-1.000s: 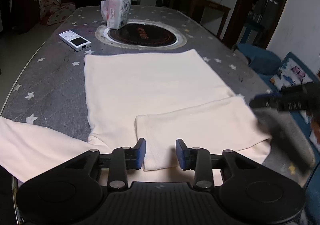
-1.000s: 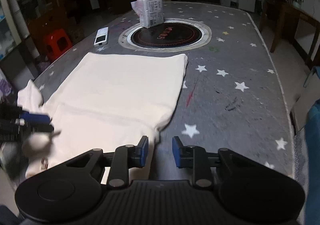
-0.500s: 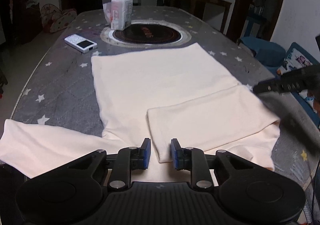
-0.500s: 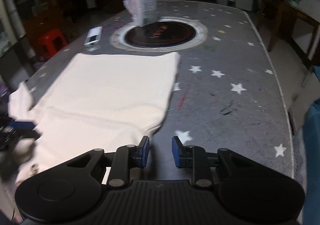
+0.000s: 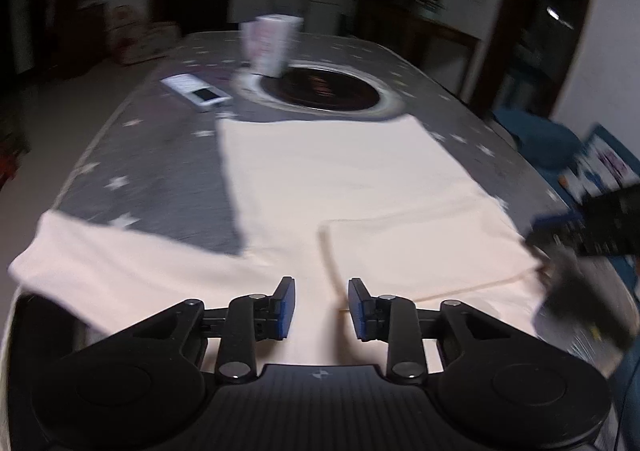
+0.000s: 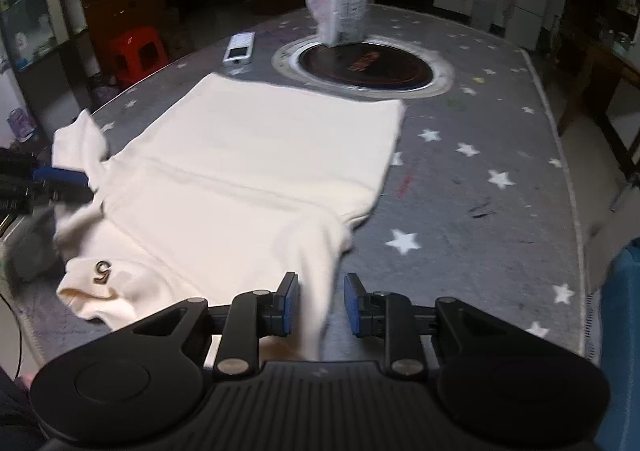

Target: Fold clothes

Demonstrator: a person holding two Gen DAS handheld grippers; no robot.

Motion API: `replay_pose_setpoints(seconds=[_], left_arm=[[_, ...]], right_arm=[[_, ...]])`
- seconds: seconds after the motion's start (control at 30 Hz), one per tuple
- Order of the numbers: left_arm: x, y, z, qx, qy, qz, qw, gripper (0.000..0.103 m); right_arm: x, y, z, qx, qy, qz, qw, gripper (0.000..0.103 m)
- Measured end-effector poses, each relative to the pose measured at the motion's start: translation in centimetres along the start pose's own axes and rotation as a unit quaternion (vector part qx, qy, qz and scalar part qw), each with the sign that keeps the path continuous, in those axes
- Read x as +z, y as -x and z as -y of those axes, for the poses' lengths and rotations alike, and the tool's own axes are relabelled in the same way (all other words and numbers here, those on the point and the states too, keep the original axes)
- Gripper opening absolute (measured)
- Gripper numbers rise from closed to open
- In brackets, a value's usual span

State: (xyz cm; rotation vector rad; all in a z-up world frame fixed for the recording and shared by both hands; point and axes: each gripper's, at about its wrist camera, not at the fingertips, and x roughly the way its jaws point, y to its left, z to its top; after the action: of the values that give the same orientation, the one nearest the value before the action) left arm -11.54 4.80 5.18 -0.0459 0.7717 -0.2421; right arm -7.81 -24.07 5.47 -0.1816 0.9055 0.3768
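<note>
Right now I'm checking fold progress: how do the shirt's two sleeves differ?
The right sleeve is folded across the shirt body; the left sleeve is spread outward onto the grey table. The right sleeve lies on cloth, the left mostly on tabletop. Both are cream and flat.

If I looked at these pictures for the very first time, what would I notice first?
Probably the big cream shirt spread flat across the starry grey table, with one sleeve folded over it. Behind the shirt is a round dark hob set in the table, with a white box at its far edge and a remote to its left.
</note>
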Motion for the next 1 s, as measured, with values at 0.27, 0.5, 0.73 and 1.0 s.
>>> replay_pose_setpoints(seconds=[0.27,0.5,0.73,1.0], left_arm=[[0.3,1.9,-6.6,0.112,0.098,0.054,0.9873,0.044],[0.5,0.9,-13.6,0.196,0.184,0.053,0.9618,0.053],[-0.2,-0.8,-16.7,0.188,0.229,0.036,0.9542,0.052],[-0.5,-0.9,-17.6,0.187,0.238,0.046,0.9519,0.013]], right_arm=[[0.4,-0.2,-0.9,0.002,0.011,-0.003,1.000,0.026],[0.4,0.1,-1.5,0.005,0.015,-0.001,1.000,0.032],[0.6,0.6,-2.1,0.005,0.021,0.004,1.000,0.033],[0.9,1.2,-2.3,0.001,0.021,0.015,1.000,0.039]])
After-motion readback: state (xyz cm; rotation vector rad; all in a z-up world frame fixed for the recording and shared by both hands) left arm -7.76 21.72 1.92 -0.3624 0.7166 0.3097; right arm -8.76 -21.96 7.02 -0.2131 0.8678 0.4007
